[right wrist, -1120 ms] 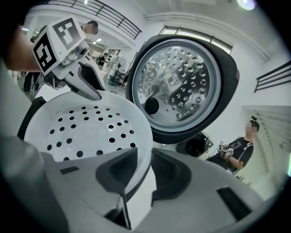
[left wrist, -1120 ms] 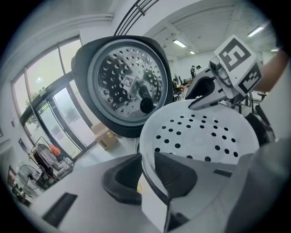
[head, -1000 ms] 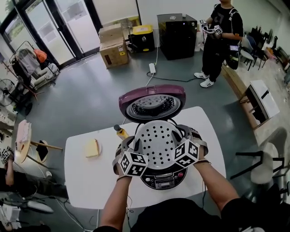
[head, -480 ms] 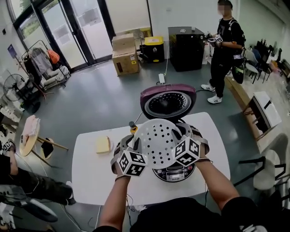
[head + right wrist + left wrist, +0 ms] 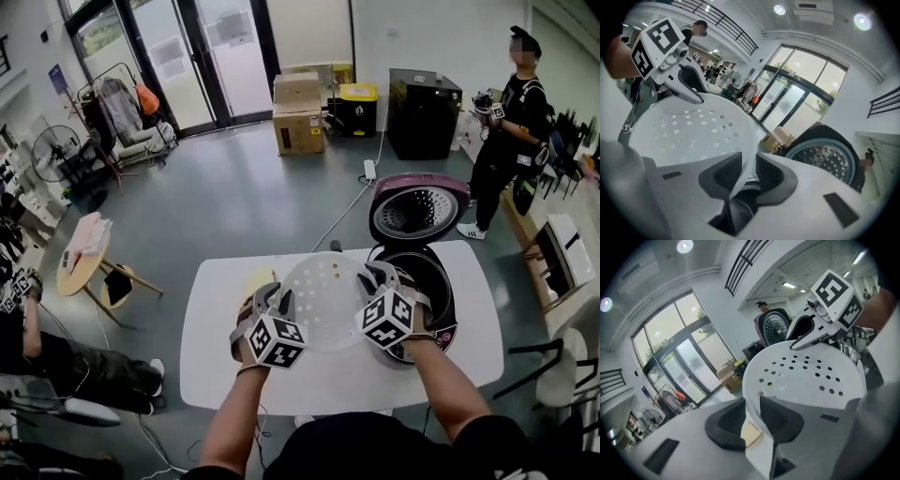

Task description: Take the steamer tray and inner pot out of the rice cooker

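**White perforated tray, held clear of the cooker**

Item: white round plastic steamer tray (image 5: 323, 302), holes across its floor.
Location: in the air above the middle of the white table (image 5: 225, 375), just beside the purple-lidded rice cooker (image 5: 441, 333) at the table's right edge.
Hold: my left claw (image 5: 752, 416) and right claw (image 5: 745, 176) each pinch the thin rim on opposite sides, jaws nearly together.
Dark inner pot (image 5: 427, 272): apparently still seated in the cooker.
Handling: keep both wrists level and the pinch equal, then set the tray on bare table toward the left edge.
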Demonstrator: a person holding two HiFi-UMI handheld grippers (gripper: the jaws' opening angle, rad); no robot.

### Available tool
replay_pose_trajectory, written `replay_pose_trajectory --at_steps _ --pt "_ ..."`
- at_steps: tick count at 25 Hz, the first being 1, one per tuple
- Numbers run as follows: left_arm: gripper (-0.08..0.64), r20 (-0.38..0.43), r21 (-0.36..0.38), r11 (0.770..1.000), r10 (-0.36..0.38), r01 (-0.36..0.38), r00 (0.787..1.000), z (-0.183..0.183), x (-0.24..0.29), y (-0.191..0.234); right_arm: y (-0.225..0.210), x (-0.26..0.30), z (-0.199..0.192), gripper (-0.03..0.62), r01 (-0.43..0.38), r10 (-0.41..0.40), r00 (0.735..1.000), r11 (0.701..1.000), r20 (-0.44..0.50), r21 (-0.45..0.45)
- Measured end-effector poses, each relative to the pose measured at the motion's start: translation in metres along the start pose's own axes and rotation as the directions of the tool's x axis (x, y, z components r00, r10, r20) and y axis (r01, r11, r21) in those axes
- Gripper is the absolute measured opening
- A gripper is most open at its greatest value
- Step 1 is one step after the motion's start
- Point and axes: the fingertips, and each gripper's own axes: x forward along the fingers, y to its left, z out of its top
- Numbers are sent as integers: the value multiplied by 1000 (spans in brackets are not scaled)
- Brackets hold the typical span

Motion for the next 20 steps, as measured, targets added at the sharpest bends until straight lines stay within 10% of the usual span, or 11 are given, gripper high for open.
replay_pose_trajectory --at_steps 20 --pt "91 -235 -230 962 90 -145 968 -262 -48 108 228 128 139 92 -293 301 953 946 43 -136"
